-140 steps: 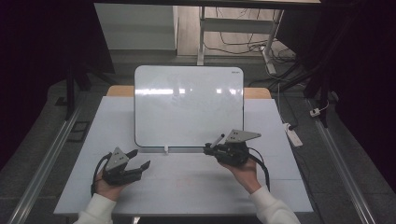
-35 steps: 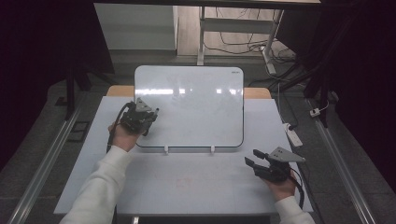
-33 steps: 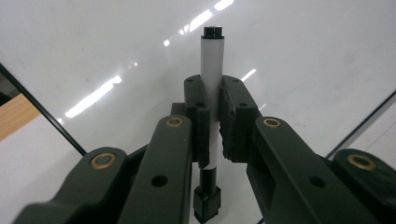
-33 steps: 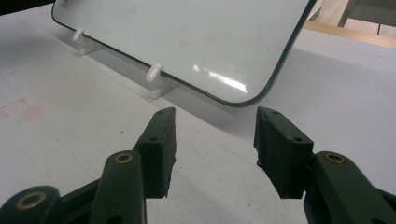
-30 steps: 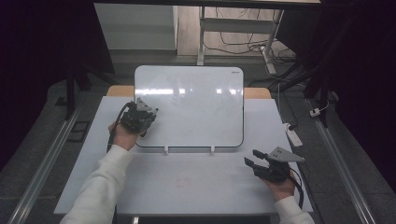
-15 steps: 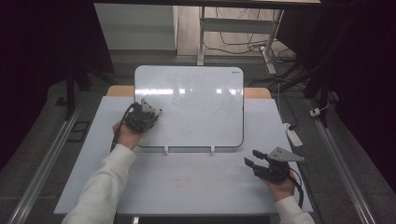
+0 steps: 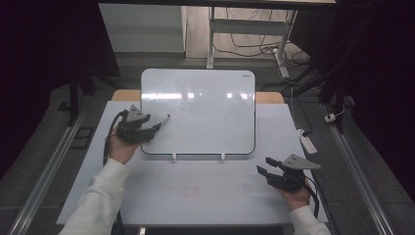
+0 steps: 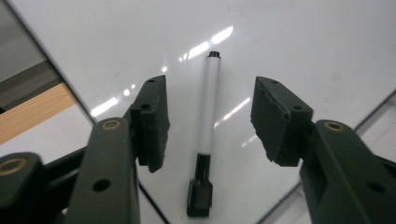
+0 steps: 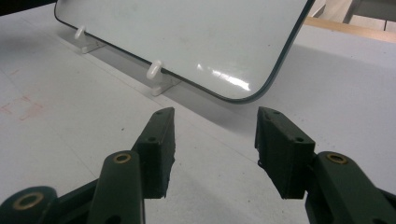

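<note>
A white marker (image 7: pixel 164 120) with a black cap lies on the whiteboard (image 7: pixel 205 112) near its left edge. My left gripper (image 7: pixel 154 128) is open at that edge. In the left gripper view the marker (image 8: pixel 208 112) sits between and just beyond the fingertips (image 8: pixel 152 121), untouched, cap end nearest, on the glossy whiteboard (image 8: pixel 289 42). My right gripper (image 7: pixel 264 172) is open and holds nothing, low over the white table (image 7: pixel 195 191) at the front right. In the right gripper view, my right gripper (image 9: pixel 212 144) points at the whiteboard's (image 9: pixel 187 37) lower corner.
The board leans on two small white feet (image 9: pixel 156 74) at its lower edge. A wooden strip (image 7: pixel 269 97) shows behind the board. A white power strip (image 7: pixel 307 142) lies off the table's right side. Metal rails (image 7: pixel 49 166) run along both sides.
Since 4.7 s ago my left gripper went from the front left to the board's left edge, and my right gripper from the board's lower edge to the front right. Lately the left gripper drew back slightly, uncovering the marker.
</note>
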Demonstrator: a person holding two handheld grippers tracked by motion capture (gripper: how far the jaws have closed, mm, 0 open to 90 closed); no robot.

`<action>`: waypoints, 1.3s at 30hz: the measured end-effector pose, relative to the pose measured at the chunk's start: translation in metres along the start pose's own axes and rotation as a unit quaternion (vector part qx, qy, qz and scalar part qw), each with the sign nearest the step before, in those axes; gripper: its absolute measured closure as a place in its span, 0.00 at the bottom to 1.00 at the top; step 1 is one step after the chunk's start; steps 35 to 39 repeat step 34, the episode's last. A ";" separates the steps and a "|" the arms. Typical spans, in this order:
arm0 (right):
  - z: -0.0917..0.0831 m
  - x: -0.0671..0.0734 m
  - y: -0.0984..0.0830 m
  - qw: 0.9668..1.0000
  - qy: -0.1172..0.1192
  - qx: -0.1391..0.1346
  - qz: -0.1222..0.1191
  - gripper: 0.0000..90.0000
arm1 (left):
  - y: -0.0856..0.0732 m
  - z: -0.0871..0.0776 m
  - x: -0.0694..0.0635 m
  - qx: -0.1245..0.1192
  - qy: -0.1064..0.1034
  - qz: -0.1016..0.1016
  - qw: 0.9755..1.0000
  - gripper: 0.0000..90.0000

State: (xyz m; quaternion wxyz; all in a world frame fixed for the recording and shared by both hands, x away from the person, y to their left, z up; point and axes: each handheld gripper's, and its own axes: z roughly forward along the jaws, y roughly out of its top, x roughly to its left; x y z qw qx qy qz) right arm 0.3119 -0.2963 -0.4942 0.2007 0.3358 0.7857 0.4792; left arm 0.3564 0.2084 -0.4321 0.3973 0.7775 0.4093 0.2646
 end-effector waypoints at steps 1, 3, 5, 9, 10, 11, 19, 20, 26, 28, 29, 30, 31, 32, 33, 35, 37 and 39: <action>0.000 -0.001 0.000 1.000 0.001 0.000 -0.001 0.53 | -0.004 -0.006 0.000 -0.008 -0.004 -0.006 1.000 0.50; -0.001 -0.002 -0.001 1.000 0.004 -0.001 -0.003 0.52 | -0.013 -0.016 -0.001 -0.012 -0.010 -0.010 1.000 0.48; -0.002 -0.002 -0.002 1.000 0.005 0.001 -0.009 0.51 | -0.023 -0.025 -0.003 -0.015 -0.017 -0.012 1.000 0.47; -0.004 -0.004 -0.004 1.000 0.007 0.000 -0.017 0.51 | -0.042 -0.039 -0.009 -0.019 -0.045 -0.023 0.999 0.46; -0.005 -0.005 -0.005 1.000 0.007 -0.002 -0.019 0.51 | -0.046 -0.042 -0.011 -0.019 -0.053 -0.025 0.998 0.46; -0.006 -0.006 -0.005 1.000 0.006 -0.003 -0.021 0.51 | -0.049 -0.044 -0.013 -0.019 -0.060 -0.027 0.998 0.45; -0.011 -0.010 -0.006 0.999 -0.007 -0.007 -0.038 0.50 | -0.073 -0.058 -0.034 -0.012 -0.105 -0.030 0.994 0.44; -0.011 -0.011 -0.006 0.999 -0.008 -0.008 -0.038 0.50 | -0.076 -0.059 -0.037 -0.011 -0.106 -0.028 0.994 0.43; -0.011 -0.011 -0.006 0.999 -0.010 -0.012 -0.043 0.50 | -0.085 -0.055 -0.050 0.007 -0.119 -0.013 0.993 0.42; -0.012 -0.010 -0.005 0.999 -0.009 -0.016 -0.045 0.50 | -0.085 -0.054 -0.051 0.008 -0.120 -0.011 0.993 0.42; -0.012 -0.010 -0.005 0.999 -0.008 -0.018 -0.046 0.50 | -0.084 -0.054 -0.051 0.007 -0.120 -0.011 0.993 0.42; -0.012 -0.010 -0.005 0.999 -0.007 -0.019 -0.048 0.50 | -0.085 -0.054 -0.051 0.006 -0.119 -0.012 0.993 0.42; -0.012 -0.009 -0.004 0.999 -0.007 -0.020 -0.049 0.50 | -0.085 -0.054 -0.051 0.006 -0.120 -0.014 0.993 0.42; -0.012 -0.009 -0.004 0.998 -0.006 -0.021 -0.051 0.50 | -0.085 -0.054 -0.051 0.006 -0.119 -0.014 0.993 0.42; -0.013 -0.009 -0.004 0.998 -0.005 -0.022 -0.053 0.50 | -0.086 -0.054 -0.051 0.006 -0.118 -0.014 0.993 0.42; -0.013 -0.009 -0.004 0.998 -0.004 -0.022 -0.055 0.50 | -0.086 -0.054 -0.050 0.006 -0.118 -0.016 0.993 0.42; -0.013 -0.009 -0.004 0.998 -0.004 -0.022 -0.055 0.50 | -0.086 -0.054 -0.050 0.006 -0.118 -0.016 0.993 0.42; -0.013 -0.009 -0.004 0.998 -0.004 -0.022 -0.055 0.50 | -0.086 -0.054 -0.050 0.006 -0.118 -0.016 0.993 0.42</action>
